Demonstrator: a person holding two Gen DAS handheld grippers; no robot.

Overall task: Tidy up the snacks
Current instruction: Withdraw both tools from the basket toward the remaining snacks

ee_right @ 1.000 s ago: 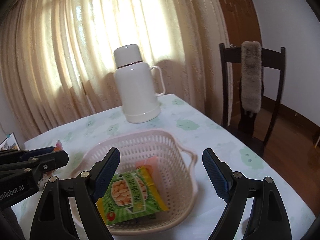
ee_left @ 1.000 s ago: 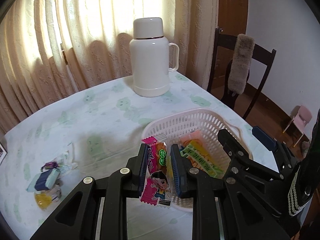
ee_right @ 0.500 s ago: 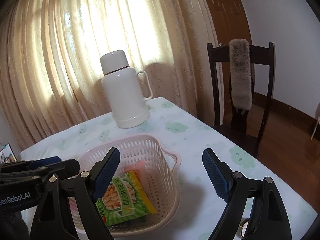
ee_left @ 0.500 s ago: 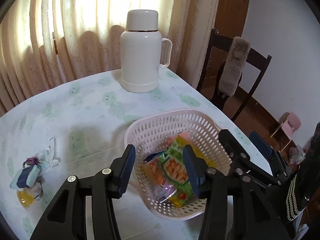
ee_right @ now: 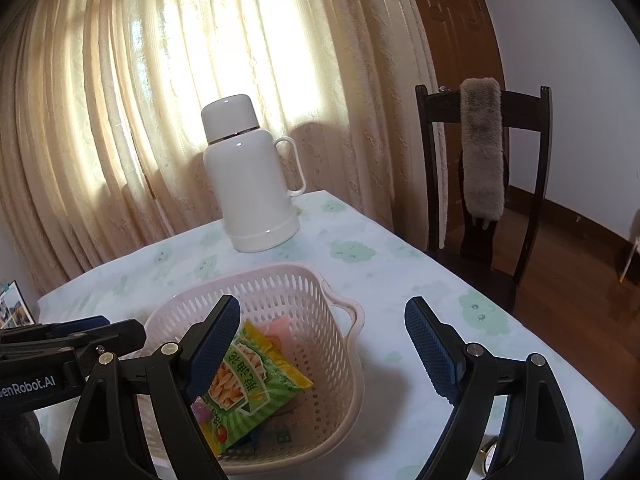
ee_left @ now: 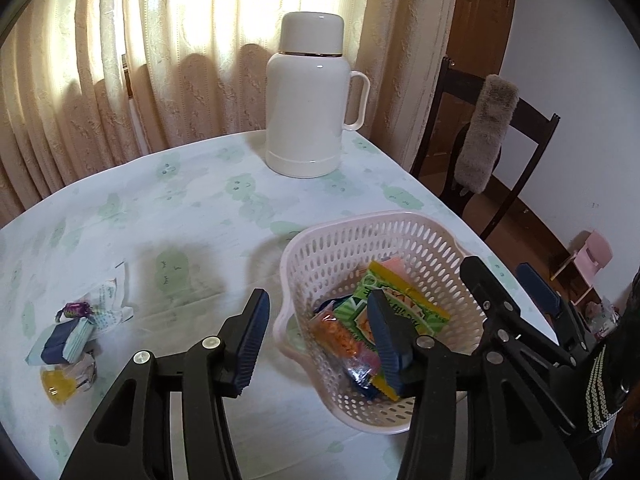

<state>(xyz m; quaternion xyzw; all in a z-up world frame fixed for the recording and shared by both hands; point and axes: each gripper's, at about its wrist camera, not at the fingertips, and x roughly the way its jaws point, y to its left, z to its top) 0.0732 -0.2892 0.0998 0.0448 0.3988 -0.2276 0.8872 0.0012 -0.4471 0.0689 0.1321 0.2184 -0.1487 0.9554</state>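
A pale pink perforated basket (ee_left: 340,248) stands on the table, also in the right wrist view (ee_right: 312,300). It holds a green snack packet (ee_left: 404,308) (ee_right: 256,376), an orange snack packet (ee_left: 340,334) and a pink one behind. My left gripper (ee_left: 320,340) is open and empty over the basket's near left rim. My right gripper (ee_right: 324,348) is open and empty above the basket's right side. Several small snacks (ee_left: 68,340) lie on the table at the left.
A white thermos jug (ee_left: 310,96) stands at the table's far edge before the curtains. A dark wooden chair (ee_right: 484,184) with a grey fur pad stands right of the table. A small object (ee_right: 488,452) lies near the table's front right edge.
My left gripper opened and let go of the pink cartoon snack packet into the basket, then drew back to the left. My right gripper stayed open and rose slightly.
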